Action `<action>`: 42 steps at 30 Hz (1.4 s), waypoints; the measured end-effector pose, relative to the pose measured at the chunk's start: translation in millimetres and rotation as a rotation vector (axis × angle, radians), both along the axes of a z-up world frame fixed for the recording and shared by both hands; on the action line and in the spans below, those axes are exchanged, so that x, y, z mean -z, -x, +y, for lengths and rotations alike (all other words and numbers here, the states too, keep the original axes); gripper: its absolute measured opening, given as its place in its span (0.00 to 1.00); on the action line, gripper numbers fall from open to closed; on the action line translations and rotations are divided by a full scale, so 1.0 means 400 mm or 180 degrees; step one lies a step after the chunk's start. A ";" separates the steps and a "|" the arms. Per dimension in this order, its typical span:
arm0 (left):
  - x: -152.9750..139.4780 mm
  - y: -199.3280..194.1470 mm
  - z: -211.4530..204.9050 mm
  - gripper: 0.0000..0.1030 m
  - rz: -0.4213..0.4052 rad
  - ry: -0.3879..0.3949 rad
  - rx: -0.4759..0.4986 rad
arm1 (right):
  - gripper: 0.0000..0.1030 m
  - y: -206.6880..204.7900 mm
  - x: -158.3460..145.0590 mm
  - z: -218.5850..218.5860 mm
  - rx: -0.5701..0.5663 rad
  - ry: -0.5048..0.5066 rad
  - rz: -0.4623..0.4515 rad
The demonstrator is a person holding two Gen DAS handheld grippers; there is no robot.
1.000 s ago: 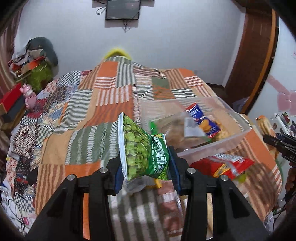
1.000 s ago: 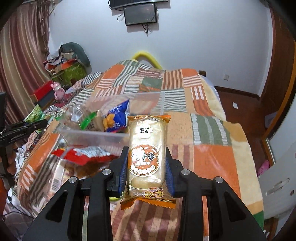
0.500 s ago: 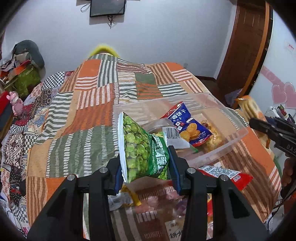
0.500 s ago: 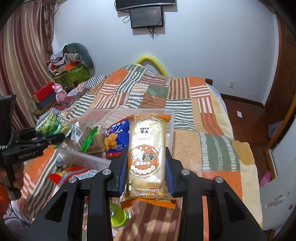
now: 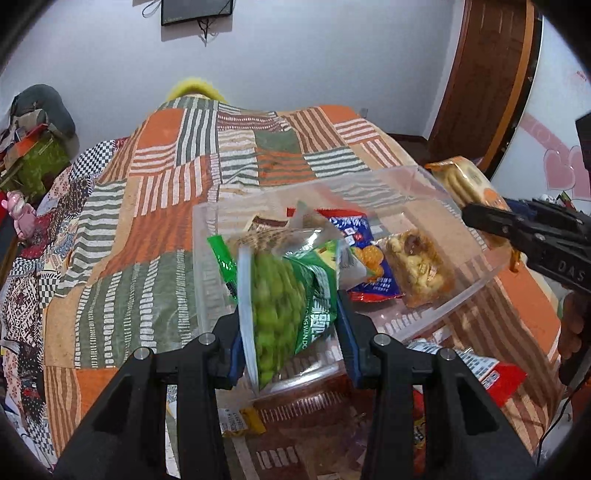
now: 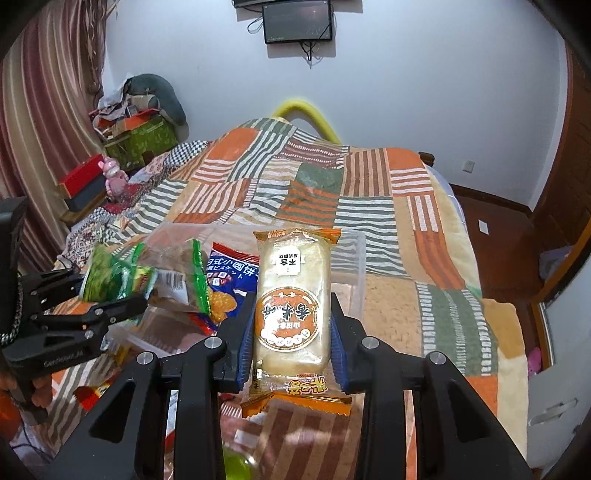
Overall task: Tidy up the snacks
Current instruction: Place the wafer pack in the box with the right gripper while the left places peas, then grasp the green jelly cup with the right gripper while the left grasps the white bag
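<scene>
While a patchwork blanket (image 5: 155, 206) of orange, green and striped squares is spread over the bed (image 6: 443, 236), a clear plastic box (image 5: 476, 288) is seen resting on it, with a blue biscuit packet (image 5: 369, 258) lying inside. A bag of green peas (image 5: 284, 310) is clamped in the left gripper (image 5: 291, 332) at the box's near rim, and an orange-labelled cake packet (image 6: 291, 310) is pinched upright in the right gripper (image 6: 291, 336). A dark screen (image 6: 297, 20) is mounted on the pale wall behind; striped curtains (image 6: 48, 110) are hung at the left.
</scene>
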State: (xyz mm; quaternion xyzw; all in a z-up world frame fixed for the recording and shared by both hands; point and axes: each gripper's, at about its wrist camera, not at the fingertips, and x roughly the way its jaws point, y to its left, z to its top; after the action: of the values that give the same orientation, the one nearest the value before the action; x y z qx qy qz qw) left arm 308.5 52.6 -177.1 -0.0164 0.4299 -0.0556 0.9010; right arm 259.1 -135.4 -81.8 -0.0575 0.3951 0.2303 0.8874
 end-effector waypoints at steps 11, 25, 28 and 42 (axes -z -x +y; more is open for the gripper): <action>0.001 0.015 0.018 0.61 -0.0014 0.0011 -0.0061 | 0.31 -0.028 0.039 0.040 -0.0064 0.0176 0.0112; -0.080 0.079 0.054 0.76 -0.0279 0.0063 -0.0145 | 0.49 -0.005 0.021 0.018 -0.0007 0.0286 0.0033; -0.100 0.102 0.074 0.78 -0.0354 0.0049 -0.0186 | 0.51 0.017 -0.002 0.009 -0.0029 0.0240 -0.0032; -0.037 0.195 0.190 0.84 -0.0121 0.0017 -0.0494 | 0.57 0.152 -0.042 -0.038 -0.0075 0.0016 -0.0183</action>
State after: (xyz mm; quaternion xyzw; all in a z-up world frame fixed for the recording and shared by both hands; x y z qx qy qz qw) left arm 230.6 128.7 -162.3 -0.0510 0.4099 0.0129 0.9106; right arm 198.4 -150.5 -64.8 -0.0710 0.3693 0.2380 0.8955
